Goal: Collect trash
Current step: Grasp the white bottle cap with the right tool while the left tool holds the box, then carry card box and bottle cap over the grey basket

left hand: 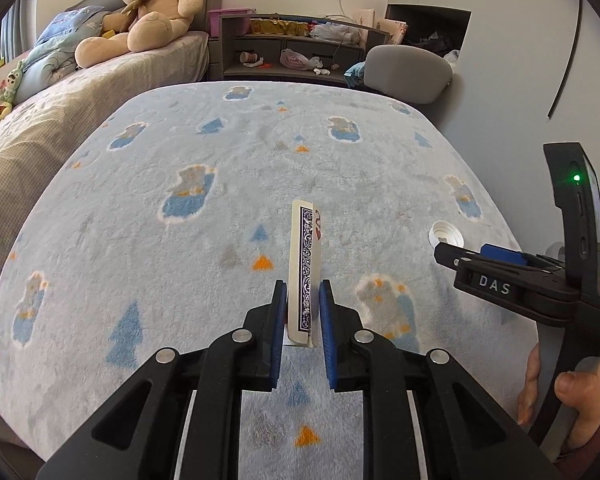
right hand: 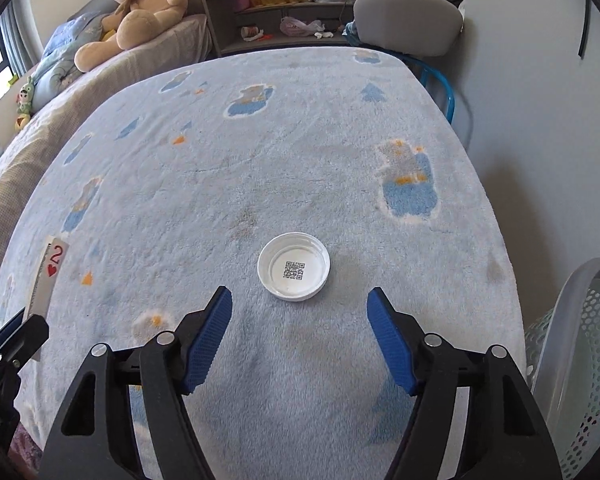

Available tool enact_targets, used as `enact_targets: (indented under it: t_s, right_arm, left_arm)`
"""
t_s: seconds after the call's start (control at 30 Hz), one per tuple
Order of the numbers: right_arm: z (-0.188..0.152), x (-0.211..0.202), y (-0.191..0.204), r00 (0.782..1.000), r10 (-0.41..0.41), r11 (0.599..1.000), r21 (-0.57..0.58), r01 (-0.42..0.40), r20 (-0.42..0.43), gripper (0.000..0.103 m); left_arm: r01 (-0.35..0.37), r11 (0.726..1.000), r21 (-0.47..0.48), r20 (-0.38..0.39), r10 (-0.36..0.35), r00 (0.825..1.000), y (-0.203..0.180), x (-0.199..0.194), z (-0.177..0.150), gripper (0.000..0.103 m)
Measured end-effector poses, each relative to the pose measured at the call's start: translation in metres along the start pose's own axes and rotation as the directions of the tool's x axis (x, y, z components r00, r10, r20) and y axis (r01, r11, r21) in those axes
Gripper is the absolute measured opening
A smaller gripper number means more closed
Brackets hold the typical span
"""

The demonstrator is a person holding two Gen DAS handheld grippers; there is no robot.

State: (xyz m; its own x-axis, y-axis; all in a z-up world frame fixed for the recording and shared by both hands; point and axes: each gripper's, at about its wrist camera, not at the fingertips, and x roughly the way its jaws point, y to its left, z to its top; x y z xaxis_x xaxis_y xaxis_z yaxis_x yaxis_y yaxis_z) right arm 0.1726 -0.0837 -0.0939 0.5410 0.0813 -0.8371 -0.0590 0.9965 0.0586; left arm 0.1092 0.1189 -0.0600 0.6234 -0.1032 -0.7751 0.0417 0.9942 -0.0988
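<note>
The left hand-held gripper (left hand: 303, 300) holds a folded playing card (left hand: 305, 268) on edge between its blue pads above the blanket-covered counter (left hand: 220, 184); a white bottle cap (right hand: 294, 266) lies open side up on the counter, just ahead of the spread right hand-held gripper (right hand: 300, 320); a perforated grey basket (right hand: 580, 360) stands at far right, its contents unseen.

The card's (left hand: 305, 272) lower end is hidden between the pads. The basket (right hand: 572, 360) is cut off at the lower right edge.
</note>
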Motion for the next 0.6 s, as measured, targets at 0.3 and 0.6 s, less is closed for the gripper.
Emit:
enact_targets:
  t_s: [0.3, 0.6]
  right_arm:
    - [0.006, 0.015, 0.01, 0.999, -0.053, 0.997, -0.053, 0.053, -0.006, 0.04]
    - [-0.008, -0.023, -0.002, 0.999, 0.02, 1.0, -0.016, -0.019, 0.03, 0.039]
  left_arm:
    - [-0.009, 1.0, -0.014, -0.005, 0.008, 1.0, -0.003, -0.001, 0.002, 0.016]
    - [-0.012, 1.0, 0.003, 0.004, 0.012, 1.0, -0.017, -0.012, 0.0, 0.016]
